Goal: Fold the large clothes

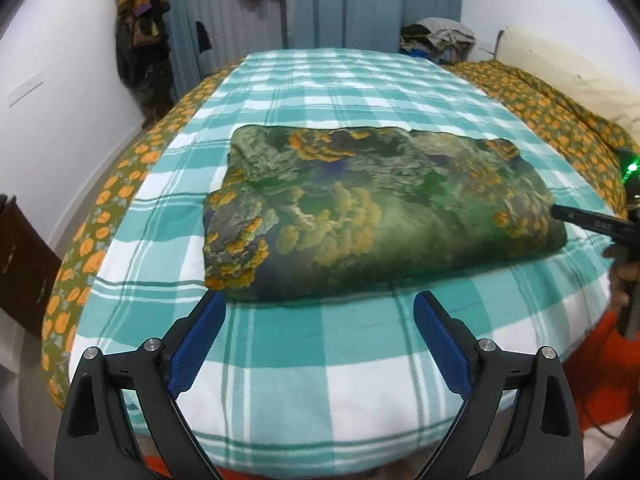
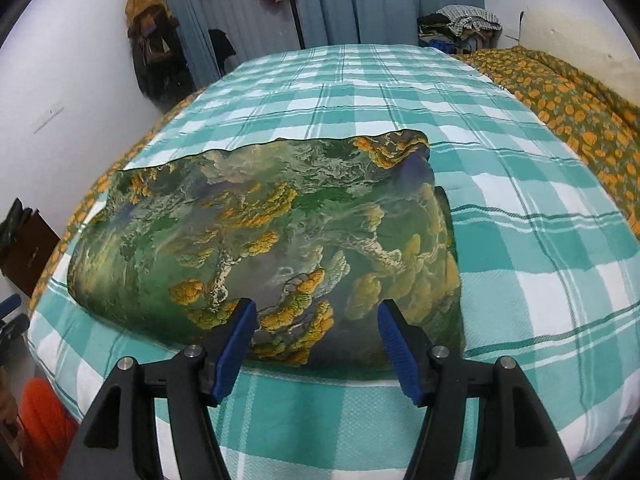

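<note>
- We find the green and orange printed garment (image 1: pixel 360 216) lying as a thick folded rectangle on the teal checked blanket (image 1: pixel 320 80) that covers the bed, near the bed's near edge and about midway between its side edges.
- Our left tool (image 1: pixel 320 320) hangs above the blanket just short of the garment's near edge. Its blue pads (image 1: pixel 200 332) stand wide apart with nothing between them.
- Our right tool (image 2: pixel 318 336) hangs over the garment's near edge. Its jaws stand at a moderate gap and the pads (image 2: pixel 236 344) press on no cloth, so it holds nothing.
- In the left wrist view, the right tool's black finger sits at the garment's right end; we cannot tell whether it touches.
- We judge the fold in hand to be complete or nearly so: the bundle is compact, its edges roughly aligned, both tools free of it.
- The next move, in our judgement, calls either for one further fold, gripping one end's corners with both tools and carrying them across, or for lifting the bundle aside.
</note>
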`<state>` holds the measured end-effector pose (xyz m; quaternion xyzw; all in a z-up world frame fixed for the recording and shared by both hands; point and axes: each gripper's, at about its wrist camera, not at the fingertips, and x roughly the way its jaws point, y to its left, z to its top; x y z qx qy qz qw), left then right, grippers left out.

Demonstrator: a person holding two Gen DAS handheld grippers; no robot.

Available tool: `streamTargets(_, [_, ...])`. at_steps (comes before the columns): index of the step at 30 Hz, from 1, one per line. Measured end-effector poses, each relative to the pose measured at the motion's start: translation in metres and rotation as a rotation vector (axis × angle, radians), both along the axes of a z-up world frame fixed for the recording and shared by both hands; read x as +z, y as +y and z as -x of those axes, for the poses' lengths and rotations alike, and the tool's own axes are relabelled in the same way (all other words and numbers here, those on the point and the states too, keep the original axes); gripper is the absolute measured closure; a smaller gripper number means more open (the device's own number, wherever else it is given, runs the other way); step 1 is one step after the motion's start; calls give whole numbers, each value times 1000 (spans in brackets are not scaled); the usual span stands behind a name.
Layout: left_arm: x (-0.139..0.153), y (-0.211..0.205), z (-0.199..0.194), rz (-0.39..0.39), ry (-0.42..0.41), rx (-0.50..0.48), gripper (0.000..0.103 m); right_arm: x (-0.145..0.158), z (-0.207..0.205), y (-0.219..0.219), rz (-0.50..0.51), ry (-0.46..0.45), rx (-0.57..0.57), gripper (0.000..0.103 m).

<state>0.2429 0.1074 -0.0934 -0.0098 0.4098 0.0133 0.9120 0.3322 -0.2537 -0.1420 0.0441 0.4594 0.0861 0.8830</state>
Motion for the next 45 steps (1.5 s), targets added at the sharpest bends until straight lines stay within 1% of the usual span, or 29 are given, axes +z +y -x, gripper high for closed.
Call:
streamTargets(2, [3,-9,3,1,9,-6,5,-1,0,2,-9,-13,17,39])
streamTargets(6, [2,-31,1,34,27,-27,5,-5,-3,7,-7,-21,50,39])
streamTargets(9, [-7,-48,-12,77,64,-48,5,-5,-4,5,-18,-33,47,39])
streamTargets(11, [-12,-58,-24,104,83,-79,5,-3,-4,1,-35,-39,39,39])
streamTargets(13, [-11,-67,-45,113,85,-104,5,-1,-6,-3,-40,-42,25,39])
streamTargets(16, [-5,-71,-80,103,43,-111,5,2,-13,-8,-42,-43,1,39])
streamTargets(18, [-1,-69,-109,100,-3,-89,5,2,-20,-11,-40,-42,-11,39])
streamTargets(21, [-5,-62,-146,100,-31,-47,5,-3,-35,-11,-28,-31,-22,39])
streamTargets(23, [-21,-59,-164,95,-11,-34,5,-10,-43,-10,-28,-19,-23,39])
streamTargets(25, [-53,-58,-178,81,76,-31,5,-27,-52,-11,-25,23,-22,39])
streamTargets(26, [-73,-57,-181,70,141,-39,5,-36,-55,-12,-23,46,-27,39])
streamTargets(27, [-87,-57,-181,69,174,-53,5,-47,-56,-15,-32,62,-29,39])
streamTargets(28, [-99,-56,-176,72,178,-74,5,-52,-54,-17,-46,59,-28,39])
streamTargets(29, [-107,-52,-169,84,157,-94,4,-56,-51,-18,-56,44,-26,39])
streamTargets(30, [-109,-49,-166,100,153,-105,4,-59,-47,-17,-52,32,-16,39])
streamTargets(32, [-107,-45,-166,119,171,-122,4,-61,-42,-13,-24,10,2,38])
streamTargets(34, [-99,-44,-169,93,202,-122,4,-62,-39,-11,-13,-6,4,38])
streamTargets(35, [-88,-45,-169,69,210,-112,6,-63,-38,-12,-23,-9,-5,38])
streamTargets(37, [-71,-47,-167,67,186,-112,8,-63,-38,-15,-48,-8,-25,38])
streamTargets(39, [-50,-52,-167,100,134,-137,7,-62,-39,-19,-74,-6,-40,38])
streamTargets(42, [-40,-62,-189,131,124,-148,6,-65,-39,-20,-92,-10,-47,38])
streamTargets(45, [-46,-72,-228,130,128,-117,6,-67,-36,-18,-76,-21,-35,38])
